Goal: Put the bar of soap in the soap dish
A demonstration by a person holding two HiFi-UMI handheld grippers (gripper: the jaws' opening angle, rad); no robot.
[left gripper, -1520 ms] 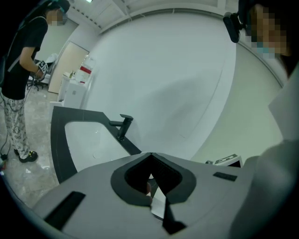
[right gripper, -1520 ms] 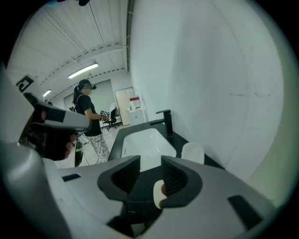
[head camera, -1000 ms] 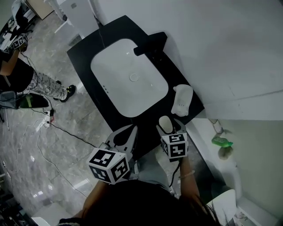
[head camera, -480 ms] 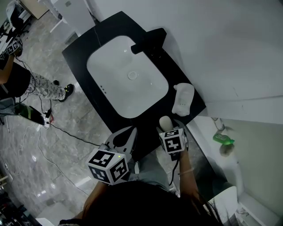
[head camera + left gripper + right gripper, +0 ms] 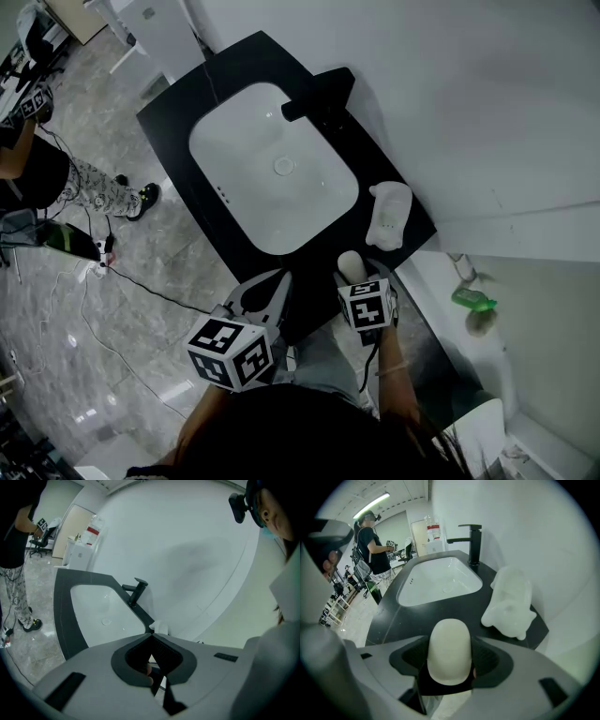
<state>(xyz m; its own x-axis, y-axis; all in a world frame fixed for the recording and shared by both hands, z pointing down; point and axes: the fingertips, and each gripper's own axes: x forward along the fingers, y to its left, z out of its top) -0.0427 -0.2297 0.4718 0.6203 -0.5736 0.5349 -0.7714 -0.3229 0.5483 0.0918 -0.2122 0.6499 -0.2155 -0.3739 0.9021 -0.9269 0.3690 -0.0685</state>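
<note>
Plainly, one smooth, cream, round-ended bar of soap (image 5: 449,654) sits between the right gripper's (image 5: 450,640) dark ribbed pads. The jaws have just been closing and now clamp its sides, over the near edge of the glossy black counter (image 5: 178,122). One milky, lumpy soap dish (image 5: 511,604) lies just beyond, to the right. One white basin (image 5: 272,173) and one black faucet (image 5: 319,94) lie farther off. The left gripper's (image 5: 151,637) jaws are together, with nothing between them.
</note>
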